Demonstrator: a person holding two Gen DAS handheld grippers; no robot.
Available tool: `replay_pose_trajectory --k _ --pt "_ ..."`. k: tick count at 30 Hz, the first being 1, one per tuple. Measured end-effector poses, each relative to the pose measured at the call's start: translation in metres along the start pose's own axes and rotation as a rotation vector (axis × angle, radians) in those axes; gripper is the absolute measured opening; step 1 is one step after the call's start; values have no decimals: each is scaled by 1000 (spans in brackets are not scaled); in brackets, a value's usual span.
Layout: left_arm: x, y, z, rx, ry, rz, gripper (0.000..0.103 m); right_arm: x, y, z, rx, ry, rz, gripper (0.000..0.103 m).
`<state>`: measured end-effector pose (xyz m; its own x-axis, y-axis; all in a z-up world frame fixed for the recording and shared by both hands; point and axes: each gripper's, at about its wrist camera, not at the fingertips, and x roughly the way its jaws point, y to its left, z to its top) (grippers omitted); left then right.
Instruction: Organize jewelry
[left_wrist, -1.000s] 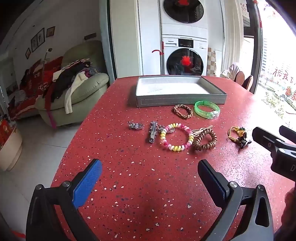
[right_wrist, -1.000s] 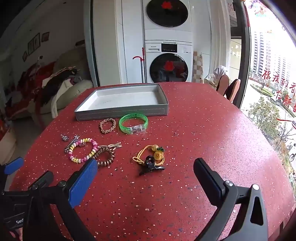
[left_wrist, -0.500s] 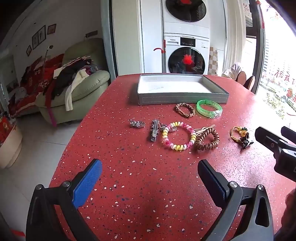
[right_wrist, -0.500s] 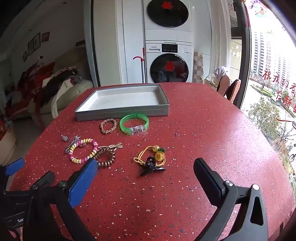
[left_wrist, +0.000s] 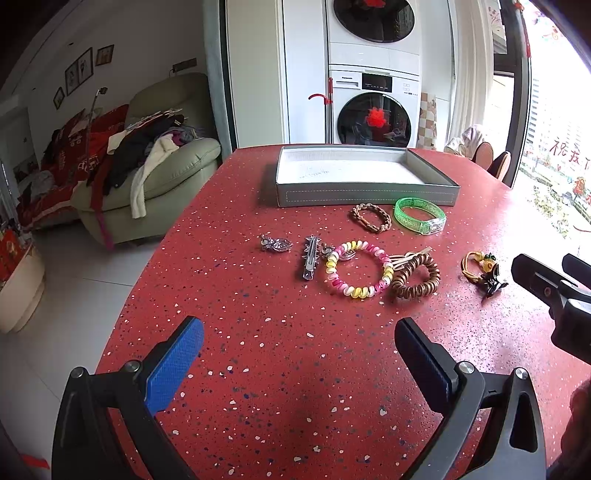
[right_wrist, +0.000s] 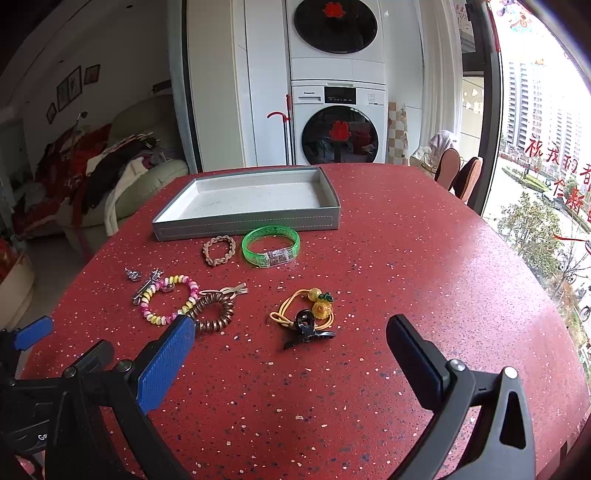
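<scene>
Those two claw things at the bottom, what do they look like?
Each gripper, left and right, is a black plastic fork with silver screws. Its two flat fingers carry textured blue pads. No cables or sleeves are visible.

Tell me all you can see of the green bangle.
The green bangle is a translucent, glittery ring that looks like plastic, with a clear blocky section on its near side. It lies flat on the red table, just in front of the grey tray, beside the brown braided bracelet. Nothing touches it; both grippers are far off.
</scene>
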<state>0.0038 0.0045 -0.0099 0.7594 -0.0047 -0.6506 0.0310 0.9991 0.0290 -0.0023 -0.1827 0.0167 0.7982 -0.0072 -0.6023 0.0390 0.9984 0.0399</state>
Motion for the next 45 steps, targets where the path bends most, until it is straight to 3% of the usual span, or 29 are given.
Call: replay_pose_trajectory --k 45 --pt "1 3 -1 -3 0 -1 103 -1 3 -1 2 4 6 103"
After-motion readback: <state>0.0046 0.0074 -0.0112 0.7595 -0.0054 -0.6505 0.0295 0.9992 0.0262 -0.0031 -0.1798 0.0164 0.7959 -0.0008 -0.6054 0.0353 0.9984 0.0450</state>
